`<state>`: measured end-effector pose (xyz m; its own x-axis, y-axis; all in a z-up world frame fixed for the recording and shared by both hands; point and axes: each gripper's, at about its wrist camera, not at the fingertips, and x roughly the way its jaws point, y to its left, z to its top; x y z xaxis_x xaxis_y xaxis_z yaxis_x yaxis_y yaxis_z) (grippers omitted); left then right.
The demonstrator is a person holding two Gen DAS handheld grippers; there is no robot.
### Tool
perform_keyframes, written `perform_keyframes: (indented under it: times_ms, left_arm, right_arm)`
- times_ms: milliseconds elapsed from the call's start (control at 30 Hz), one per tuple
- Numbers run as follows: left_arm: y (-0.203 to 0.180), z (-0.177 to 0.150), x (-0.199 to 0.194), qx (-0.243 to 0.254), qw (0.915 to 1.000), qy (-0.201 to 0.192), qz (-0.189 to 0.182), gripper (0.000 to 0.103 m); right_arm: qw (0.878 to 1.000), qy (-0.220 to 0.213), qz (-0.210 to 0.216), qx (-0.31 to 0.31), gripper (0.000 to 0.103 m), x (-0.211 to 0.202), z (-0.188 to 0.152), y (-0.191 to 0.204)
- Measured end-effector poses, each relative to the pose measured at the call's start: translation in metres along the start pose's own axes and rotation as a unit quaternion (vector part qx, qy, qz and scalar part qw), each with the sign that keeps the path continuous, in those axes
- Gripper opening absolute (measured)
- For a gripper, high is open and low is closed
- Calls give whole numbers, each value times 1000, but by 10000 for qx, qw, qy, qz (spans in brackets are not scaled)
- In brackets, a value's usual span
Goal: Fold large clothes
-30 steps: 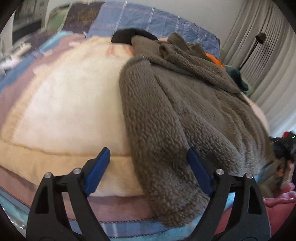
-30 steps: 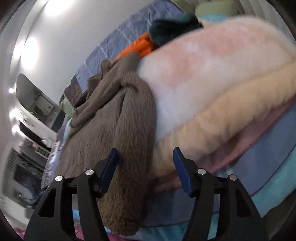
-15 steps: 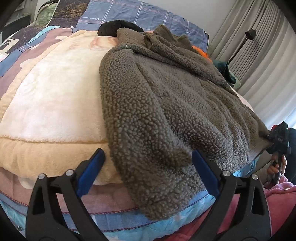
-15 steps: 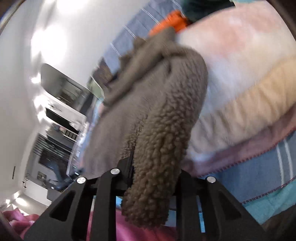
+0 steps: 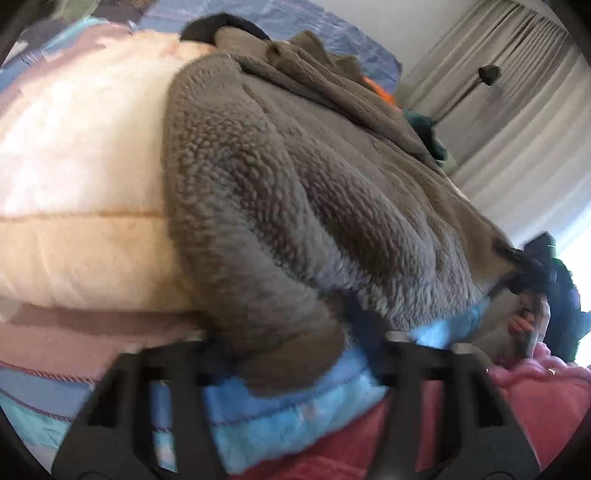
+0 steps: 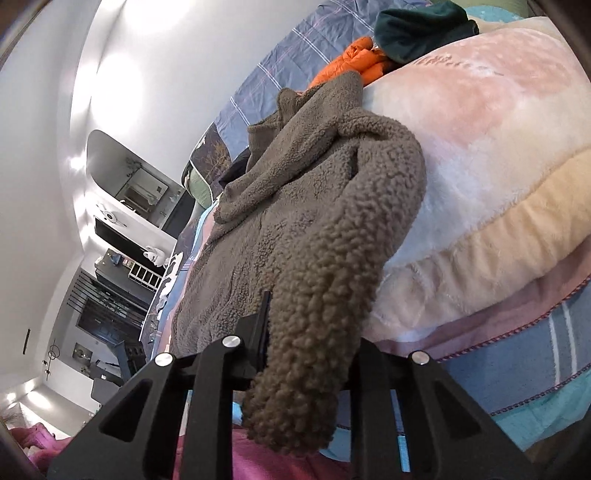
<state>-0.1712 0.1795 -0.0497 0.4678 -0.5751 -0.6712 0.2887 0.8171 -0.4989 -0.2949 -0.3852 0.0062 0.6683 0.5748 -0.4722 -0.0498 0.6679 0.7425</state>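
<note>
- While a brown fleece jacket (image 5: 295,192) lies spread over a cream blanket (image 5: 81,155) on the bed, both grippers pinch its near hem.
- Left gripper (image 5: 291,343) clamps one corner.
- Right gripper (image 6: 310,354) is closed on the other corner.

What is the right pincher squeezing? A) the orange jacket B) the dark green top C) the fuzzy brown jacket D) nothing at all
C: in the right wrist view the right gripper has its jaws closed on a hanging edge of the fuzzy brown jacket, while the orange jacket and dark green top lie far up the bed.
</note>
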Motion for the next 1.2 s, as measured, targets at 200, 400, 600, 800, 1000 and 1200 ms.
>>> perform_keyframes:
  times_ms: [200, 400, 600, 800, 1000, 1200]
  left_arm:
    - [-54, 40, -89, 870, 9822, -1658, 160, 25]
    - [-96, 63, -125, 1357, 9642, -2256, 325, 24]
    - [-125, 51, -179, 1645, 9428, -2886, 266, 24]
    - [-128, 76, -154, 1666, 9472, -2706, 438, 26]
    - [-117, 140, -106, 1553, 9536, -2498, 641, 27]
    - [-117, 238, -57, 1606, 9510, -2377, 1150, 27]
  right_arm:
    - [9958, -787, 390, -270, 17, -26, 34, 39]
    - [9876, -1241, 623, -728, 16, -53, 53, 81]
    - [9749, -1746, 693, -1199, 16, -107, 40, 115]
    - [9866, -1449, 296, -692, 18, -76, 68, 90]
    - [9902, -1362, 222, -233, 18, -21, 132, 65]
    - [9923, -1185, -255, -260, 19, 52, 225, 69]
